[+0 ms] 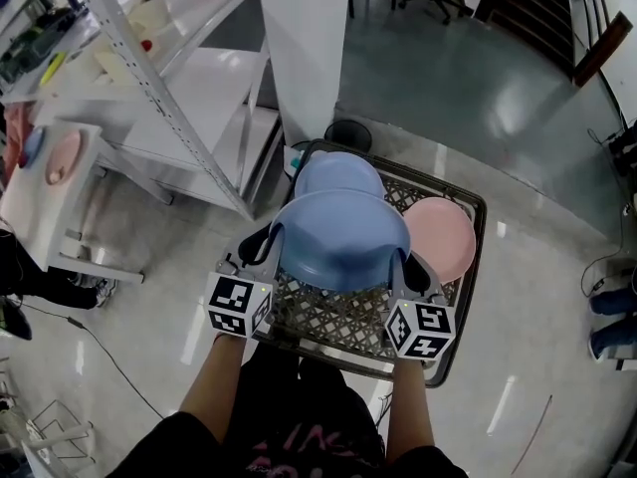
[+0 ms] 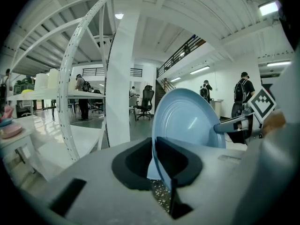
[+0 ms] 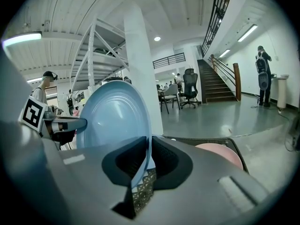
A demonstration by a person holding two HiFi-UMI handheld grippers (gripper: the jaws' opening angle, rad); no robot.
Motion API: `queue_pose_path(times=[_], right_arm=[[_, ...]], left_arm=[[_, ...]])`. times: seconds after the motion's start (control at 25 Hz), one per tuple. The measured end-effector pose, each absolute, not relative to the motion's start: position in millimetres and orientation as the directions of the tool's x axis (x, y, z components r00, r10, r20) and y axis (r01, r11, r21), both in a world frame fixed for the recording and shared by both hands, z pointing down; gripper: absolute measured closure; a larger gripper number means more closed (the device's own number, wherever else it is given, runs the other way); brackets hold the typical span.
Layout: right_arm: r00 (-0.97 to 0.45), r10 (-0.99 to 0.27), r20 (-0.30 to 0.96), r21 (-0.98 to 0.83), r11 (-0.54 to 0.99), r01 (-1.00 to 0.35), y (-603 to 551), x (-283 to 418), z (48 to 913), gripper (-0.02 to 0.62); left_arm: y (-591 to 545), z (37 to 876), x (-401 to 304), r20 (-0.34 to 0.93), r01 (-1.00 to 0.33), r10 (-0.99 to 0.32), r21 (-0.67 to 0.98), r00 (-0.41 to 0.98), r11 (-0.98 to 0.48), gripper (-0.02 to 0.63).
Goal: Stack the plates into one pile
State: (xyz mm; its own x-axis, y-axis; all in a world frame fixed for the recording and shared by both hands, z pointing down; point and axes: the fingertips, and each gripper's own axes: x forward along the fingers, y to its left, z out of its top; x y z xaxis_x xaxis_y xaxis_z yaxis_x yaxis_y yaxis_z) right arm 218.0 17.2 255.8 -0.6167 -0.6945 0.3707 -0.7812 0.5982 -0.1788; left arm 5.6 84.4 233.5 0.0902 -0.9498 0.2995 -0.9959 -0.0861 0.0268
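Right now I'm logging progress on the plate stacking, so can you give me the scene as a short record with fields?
Held item: blue plate, gripped at opposite rims
Left gripper: shut on the plate's left rim
Right gripper: shut on the plate's right rim
Below: black lattice basket
In basket: second blue plate at the far side, pink plate at the right
Stack status: no single pile yet; pink plate lies beside the blue ones
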Motion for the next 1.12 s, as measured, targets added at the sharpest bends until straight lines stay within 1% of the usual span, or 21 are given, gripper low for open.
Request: queue_pose_path(times=[0.68, 1.12], right_arm=[[-0.625, -0.66, 0.418, -0.18, 0.614, -0.769, -36.4, 182.7, 297.8, 0.552], [-0.615, -0.651, 0.444, -0.189, 0.603, -0.775, -69.2, 175.5, 335.7, 0.555]], left_arm=[[30.5, 280.1, -29.4, 0.345, -0.994, -0.932, 0.046, 0.105, -0.096, 0.571], [-9.3, 317.2, -38.8, 0.374, -0.992, -0.919, 0.04, 0.125, -0.119, 0.571]])
